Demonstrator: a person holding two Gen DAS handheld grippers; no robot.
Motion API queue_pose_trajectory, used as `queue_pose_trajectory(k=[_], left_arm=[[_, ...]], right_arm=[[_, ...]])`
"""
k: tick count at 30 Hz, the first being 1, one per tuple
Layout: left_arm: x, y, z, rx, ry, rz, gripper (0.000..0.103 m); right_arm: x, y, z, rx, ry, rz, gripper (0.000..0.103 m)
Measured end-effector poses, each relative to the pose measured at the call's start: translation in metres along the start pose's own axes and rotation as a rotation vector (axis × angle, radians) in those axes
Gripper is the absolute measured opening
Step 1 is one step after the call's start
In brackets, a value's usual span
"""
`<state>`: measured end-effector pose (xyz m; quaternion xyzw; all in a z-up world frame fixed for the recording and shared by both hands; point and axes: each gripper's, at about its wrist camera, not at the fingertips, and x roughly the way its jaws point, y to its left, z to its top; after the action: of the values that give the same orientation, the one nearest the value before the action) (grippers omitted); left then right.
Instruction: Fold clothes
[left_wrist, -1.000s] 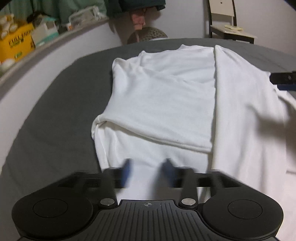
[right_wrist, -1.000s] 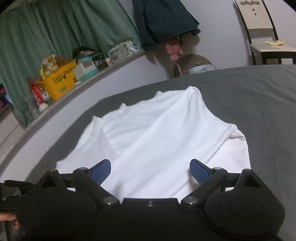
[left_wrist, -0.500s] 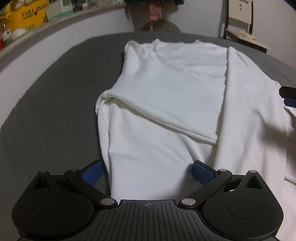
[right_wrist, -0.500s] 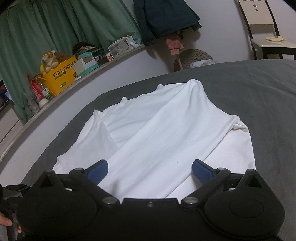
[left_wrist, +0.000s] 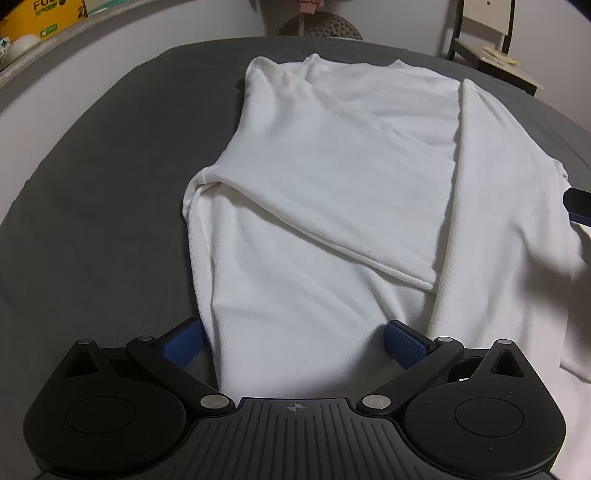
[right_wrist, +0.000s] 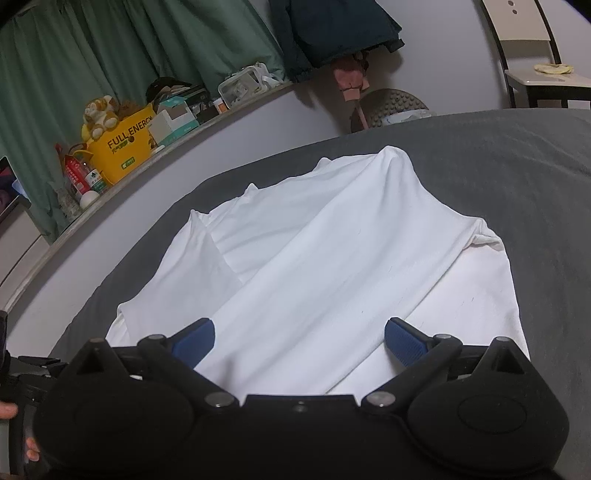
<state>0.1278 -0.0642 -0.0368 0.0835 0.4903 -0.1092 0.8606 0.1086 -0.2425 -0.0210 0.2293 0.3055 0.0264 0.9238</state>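
Observation:
A white garment (left_wrist: 332, 192) lies spread on a dark grey bed sheet (left_wrist: 92, 206), its two sides folded inward over the middle. My left gripper (left_wrist: 295, 345) is open over the garment's near hem, and white cloth lies between its blue pads (left_wrist: 404, 341) without being pinched. In the right wrist view the same garment (right_wrist: 332, 266) stretches away, and my right gripper (right_wrist: 299, 341) stands open over its near edge with cloth under the wide jaws. The tip of the right gripper (left_wrist: 578, 206) shows at the right edge of the left wrist view.
A curved ledge (right_wrist: 155, 147) holds a yellow box (right_wrist: 122, 147), a plush toy, bottles and cartons. Green curtains (right_wrist: 110, 48) hang behind it. A dark jacket (right_wrist: 332, 33) hangs on the wall; a chair (right_wrist: 535, 74) stands beyond the bed. A hand (right_wrist: 7, 410) shows at lower left.
My left gripper went from nearly shut to open and lowered toward the garment's near hem. The right gripper stayed open and shifted only slightly.

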Motion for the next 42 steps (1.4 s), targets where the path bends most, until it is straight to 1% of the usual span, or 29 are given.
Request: queue_pose_trajectory(k=[5,11,13,15,19,22,24,26,30,32,33,35,36,37,40,42], left_arm=[[0.0,0.001,0.002,0.006,0.007,-0.003,0.103],[-0.002,0.0,0.009,0.013,0.049,0.001,0.103],[-0.005,0.001,0.012,0.013,0.039,0.007,0.103],[-0.015,0.006,0.016,-0.003,-0.018,0.02,0.103],[-0.043,0.023,0.036,-0.029,-0.159,0.009,0.103],[-0.059,0.034,0.056,-0.036,-0.236,0.028,0.103],[-0.064,0.044,0.069,-0.063,-0.284,0.031,0.103],[-0.057,0.056,0.084,-0.112,-0.286,0.01,0.103],[-0.034,0.075,0.108,-0.212,-0.308,-0.058,0.103],[-0.012,0.081,0.121,-0.284,-0.318,-0.074,0.103],[-0.001,0.083,0.127,-0.313,-0.319,-0.103,0.103],[0.019,0.086,0.141,-0.362,-0.322,-0.163,0.103],[0.028,0.083,0.147,-0.359,-0.322,-0.192,0.103],[0.037,0.08,0.154,-0.35,-0.316,-0.199,0.103],[0.064,0.073,0.175,-0.322,-0.298,-0.165,0.103],[0.08,0.071,0.187,-0.303,-0.279,-0.168,0.103]], right_arm=[[-0.001,0.001,0.001,0.001,-0.004,0.004,0.099],[-0.004,0.006,0.004,-0.016,-0.017,0.018,0.099],[-0.005,0.008,0.006,-0.026,-0.023,0.022,0.099],[-0.005,0.008,0.008,-0.04,-0.033,0.025,0.099],[-0.006,0.008,0.021,-0.083,-0.064,0.037,0.099],[-0.007,0.008,0.031,-0.121,-0.085,0.047,0.099],[-0.006,0.007,0.044,-0.175,-0.095,0.051,0.099],[-0.006,0.003,0.058,-0.192,-0.103,0.033,0.099],[-0.001,-0.021,0.094,-0.118,-0.088,-0.003,0.099],[0.015,-0.031,0.114,-0.123,-0.043,0.001,0.097],[0.025,-0.034,0.125,-0.132,-0.015,0.009,0.093],[0.048,-0.039,0.145,-0.148,0.037,0.03,0.09],[0.06,-0.041,0.154,-0.151,0.057,0.023,0.085],[0.072,-0.044,0.162,-0.145,0.077,0.016,0.083],[0.107,-0.054,0.185,-0.082,0.137,-0.01,0.081],[0.126,-0.063,0.197,-0.031,0.154,-0.023,0.081]])
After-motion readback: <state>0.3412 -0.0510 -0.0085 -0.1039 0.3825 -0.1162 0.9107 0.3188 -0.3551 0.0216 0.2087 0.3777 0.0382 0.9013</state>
